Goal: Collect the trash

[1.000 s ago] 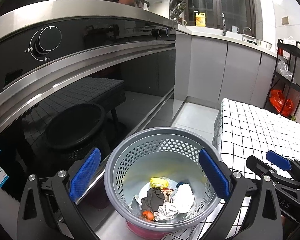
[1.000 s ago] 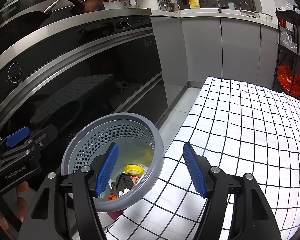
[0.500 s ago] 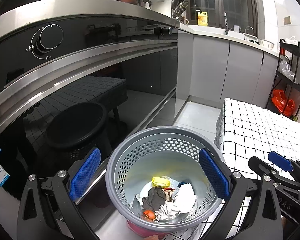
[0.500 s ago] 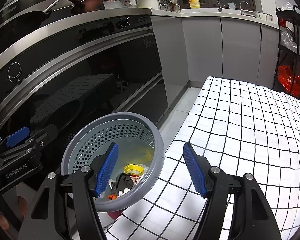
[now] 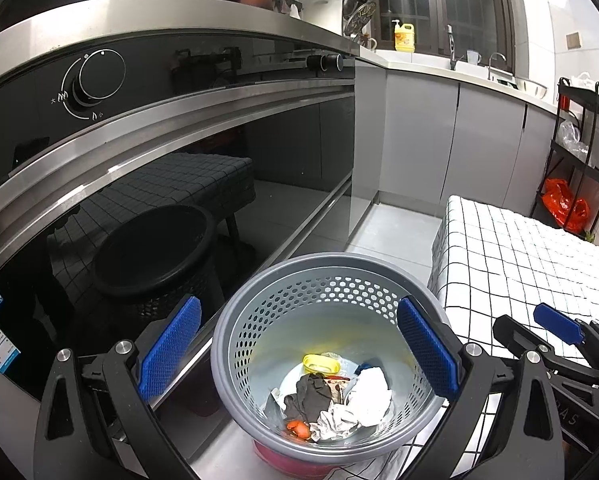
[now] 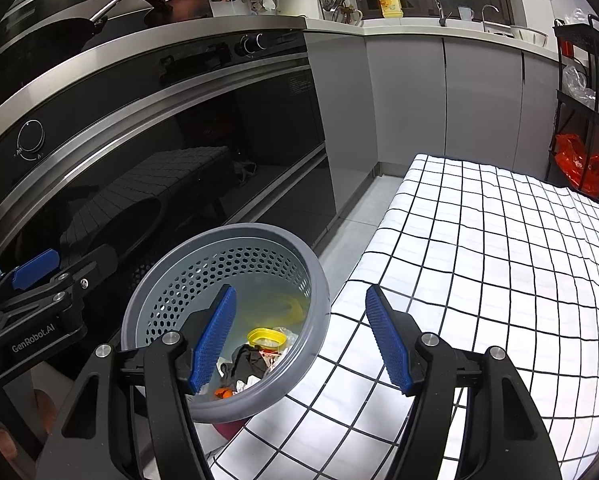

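The grey perforated basket (image 5: 331, 360) is being seen at the near left edge of the checked desk (image 6: 479, 264), hard against the dark oven front (image 5: 179, 208), with the collected trash (image 5: 331, 396) lying at its bottom: a yellow lid, a dark rag, white crumpled tissue and an orange scrap. The basket is being framed directly below and ahead of the left gripper (image 5: 299, 350), its rim lying between that gripper's jaws, which are being held wide apart and empty. The right gripper (image 6: 301, 340) is being held to the basket's right, over the desk edge, its jaws likewise apart with nothing clamped. No loose trash is being shown on the desk cloth, so collection is judged nearly finished. The left hand is judged the nearer to the basket.
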Demonstrator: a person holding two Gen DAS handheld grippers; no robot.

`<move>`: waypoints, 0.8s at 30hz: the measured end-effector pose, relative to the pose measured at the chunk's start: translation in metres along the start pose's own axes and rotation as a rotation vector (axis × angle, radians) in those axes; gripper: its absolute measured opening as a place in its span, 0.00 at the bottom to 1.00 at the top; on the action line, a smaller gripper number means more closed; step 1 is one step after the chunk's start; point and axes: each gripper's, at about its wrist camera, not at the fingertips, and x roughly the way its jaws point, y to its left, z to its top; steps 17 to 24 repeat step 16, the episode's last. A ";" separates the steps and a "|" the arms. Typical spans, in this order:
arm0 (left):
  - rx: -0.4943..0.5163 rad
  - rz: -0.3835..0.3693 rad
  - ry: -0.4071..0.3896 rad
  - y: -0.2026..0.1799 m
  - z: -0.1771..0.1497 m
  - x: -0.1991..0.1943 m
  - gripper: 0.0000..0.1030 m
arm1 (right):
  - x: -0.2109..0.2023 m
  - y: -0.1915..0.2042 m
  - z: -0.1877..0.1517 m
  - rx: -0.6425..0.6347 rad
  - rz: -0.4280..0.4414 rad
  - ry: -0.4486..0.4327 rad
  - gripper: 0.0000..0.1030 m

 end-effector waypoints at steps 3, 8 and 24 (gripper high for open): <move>0.001 0.001 0.000 0.000 0.000 0.000 0.94 | 0.000 0.000 0.000 0.000 0.001 0.000 0.62; -0.001 0.000 -0.001 0.000 0.000 0.000 0.94 | 0.000 0.000 0.000 -0.002 0.002 0.000 0.62; 0.005 0.002 0.003 -0.001 0.001 0.000 0.94 | 0.001 0.001 0.000 -0.004 0.002 -0.001 0.62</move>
